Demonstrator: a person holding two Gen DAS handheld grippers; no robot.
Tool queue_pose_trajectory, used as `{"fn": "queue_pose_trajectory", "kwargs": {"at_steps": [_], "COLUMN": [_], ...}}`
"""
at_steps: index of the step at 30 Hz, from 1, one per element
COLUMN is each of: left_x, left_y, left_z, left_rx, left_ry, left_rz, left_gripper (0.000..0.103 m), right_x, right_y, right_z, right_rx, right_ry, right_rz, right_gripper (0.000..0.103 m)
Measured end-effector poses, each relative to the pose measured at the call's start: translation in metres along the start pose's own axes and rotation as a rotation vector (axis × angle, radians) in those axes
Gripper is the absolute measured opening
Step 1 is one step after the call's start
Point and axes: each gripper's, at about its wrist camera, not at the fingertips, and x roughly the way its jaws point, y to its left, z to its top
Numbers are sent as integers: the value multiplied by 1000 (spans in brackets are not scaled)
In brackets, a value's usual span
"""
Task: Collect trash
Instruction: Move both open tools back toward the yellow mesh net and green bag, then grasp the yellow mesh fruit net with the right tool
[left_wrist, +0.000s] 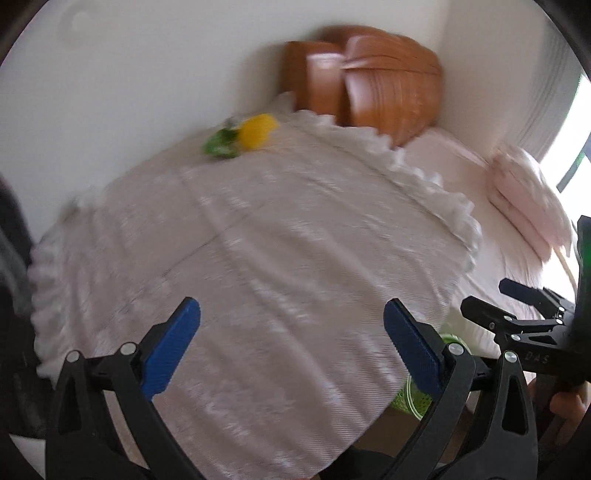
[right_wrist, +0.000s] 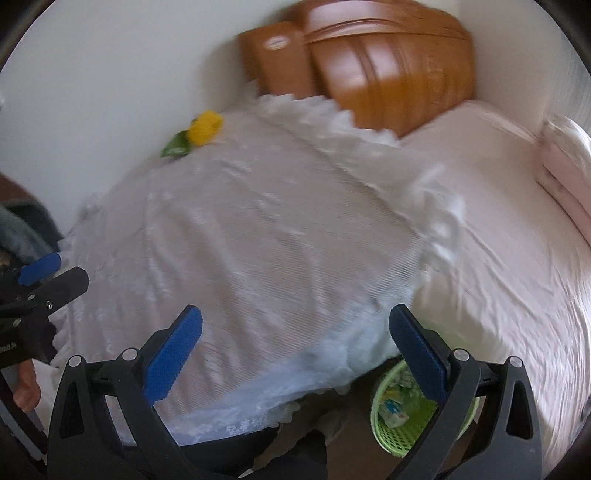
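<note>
Both grippers hover above a round table covered by a white lace tablecloth (left_wrist: 258, 240). The left gripper (left_wrist: 291, 347) has its jaws spread wide and holds nothing. The right gripper (right_wrist: 295, 350) is likewise spread wide and empty. Both views are motion-blurred, so fine detail is unreliable.

The trash appears to be the yellow wrapper (left_wrist: 256, 131) and the green wrapper (left_wrist: 219, 146) touching it; their exact nature cannot be confirmed. They lie at the far edge of the table, close to the wall and well apart from both grippers. A green mesh wastebasket (right_wrist: 402, 428) stands on the floor between the table and the bed (right_wrist: 498, 221), just below the right gripper; it already holds some litter. A wooden headboard (right_wrist: 391, 70) and nightstand (right_wrist: 273, 55) stand beyond the table.

Judged step: reach toward the wrappers has not yet closed on anything.

Hazards:
- Cloth snag. Closing low on the wrappers may pinch the lace, and the cloth would drag on lift.
- Partial grasp. The two wrappers touch; gripping one may push the other against the wall or off the edge.
- Missed drop. The table's overhang partly covers the wastebasket, so a release made too early would land on the cloth or floor.
</note>
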Motion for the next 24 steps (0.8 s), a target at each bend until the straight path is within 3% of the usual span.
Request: {"fn": "queue_pose_trajectory", "kwargs": {"at_steps": [5,13,17,24], "left_x": [3,12,18,42], "left_y": [37,93,116,136], "left_z": [1,8,17,44], "left_rx": [-85,-169,-179,-193], "left_ry": [7,12,4,2], "left_rz": [51,134,166,147], "left_gripper": [95,95,95,95], "right_x": [24,75,128,215], "right_y": [35,97,139,171], "right_z": [27,111,177,260], "right_rx": [-69,-168,-186,-118], "right_ry": [43,44,52,87], "right_rz": [32,93,72,-4], "right_gripper": [101,101,100,100]}}
